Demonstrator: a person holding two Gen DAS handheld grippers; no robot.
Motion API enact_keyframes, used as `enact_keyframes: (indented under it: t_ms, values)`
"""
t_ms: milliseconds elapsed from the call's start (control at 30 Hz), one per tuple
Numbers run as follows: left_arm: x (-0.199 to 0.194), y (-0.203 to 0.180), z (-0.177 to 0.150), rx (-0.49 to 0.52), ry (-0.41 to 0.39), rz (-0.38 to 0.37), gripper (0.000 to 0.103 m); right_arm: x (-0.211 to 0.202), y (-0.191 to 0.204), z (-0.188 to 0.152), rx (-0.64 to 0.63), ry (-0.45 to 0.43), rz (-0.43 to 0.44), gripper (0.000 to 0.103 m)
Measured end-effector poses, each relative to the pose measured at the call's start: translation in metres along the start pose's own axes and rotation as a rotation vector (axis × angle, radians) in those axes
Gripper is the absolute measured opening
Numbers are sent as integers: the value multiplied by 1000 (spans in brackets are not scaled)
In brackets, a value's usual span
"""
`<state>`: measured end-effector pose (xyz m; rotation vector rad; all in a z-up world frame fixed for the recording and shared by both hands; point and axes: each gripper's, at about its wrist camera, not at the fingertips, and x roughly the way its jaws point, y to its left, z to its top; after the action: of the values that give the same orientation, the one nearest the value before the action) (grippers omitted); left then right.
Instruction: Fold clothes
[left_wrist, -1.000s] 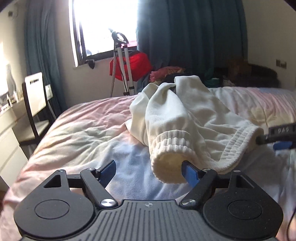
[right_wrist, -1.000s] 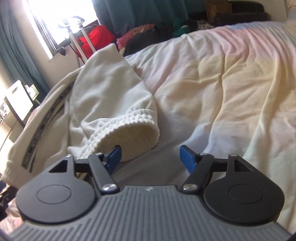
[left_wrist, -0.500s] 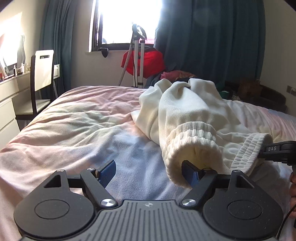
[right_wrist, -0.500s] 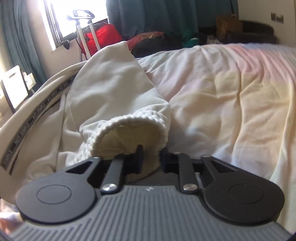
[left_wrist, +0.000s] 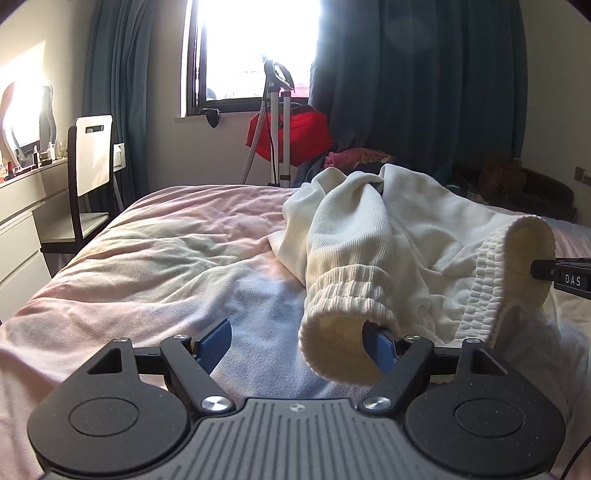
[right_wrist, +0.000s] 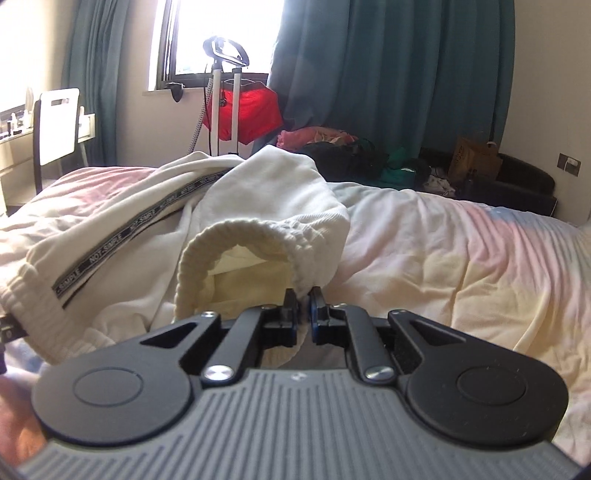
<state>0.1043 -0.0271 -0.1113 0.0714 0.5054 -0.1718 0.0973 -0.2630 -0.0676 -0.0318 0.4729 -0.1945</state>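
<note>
Cream sweatpants (left_wrist: 388, 236) with a black lettered side stripe (right_wrist: 122, 236) lie bunched on the bed. My left gripper (left_wrist: 299, 341) is open; one ribbed leg cuff (left_wrist: 343, 332) sits between its fingers, its rim against the right blue pad (left_wrist: 380, 345). My right gripper (right_wrist: 302, 314) is shut on the rim of the other ribbed cuff (right_wrist: 236, 236) and holds it lifted off the bed. The right gripper's tip shows at the right edge of the left wrist view (left_wrist: 565, 278).
The bed has a pale pink and blue duvet (left_wrist: 155, 266). A chair (left_wrist: 88, 173) and a desk (left_wrist: 22, 206) stand at the left. A garment steamer (left_wrist: 277, 122) with a red cloth stands by the window. Clothes and a dark sofa (right_wrist: 498, 181) lie beyond the bed.
My right gripper closed on the cuff rim and lifted it. My left gripper stayed open and moved in until the other cuff sat between its fingers. Both views tilted upward.
</note>
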Motion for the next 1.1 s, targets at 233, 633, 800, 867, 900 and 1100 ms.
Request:
enact_keyframes:
  t_ms: [233,633,800,867,900,1100]
  values:
    - [1,-1,-1,29,-4,16,80,-3,4,1,4,-5,1,10]
    - [10,-24,-16,290,-22,91,77,8,-19,-6,185,39,45,10]
    - [11,-62,-23,674,-100,142,71,13,-27,-10,254,53,68,10]
    - [11,-78,-26,828,-131,161,66,14,-32,-12,287,63,75,11]
    - [11,-85,-29,901,-144,163,65,16,-35,-14,303,74,75,12]
    - [5,-81,-1,803,-154,159,46,35,-46,-27,385,146,64,13]
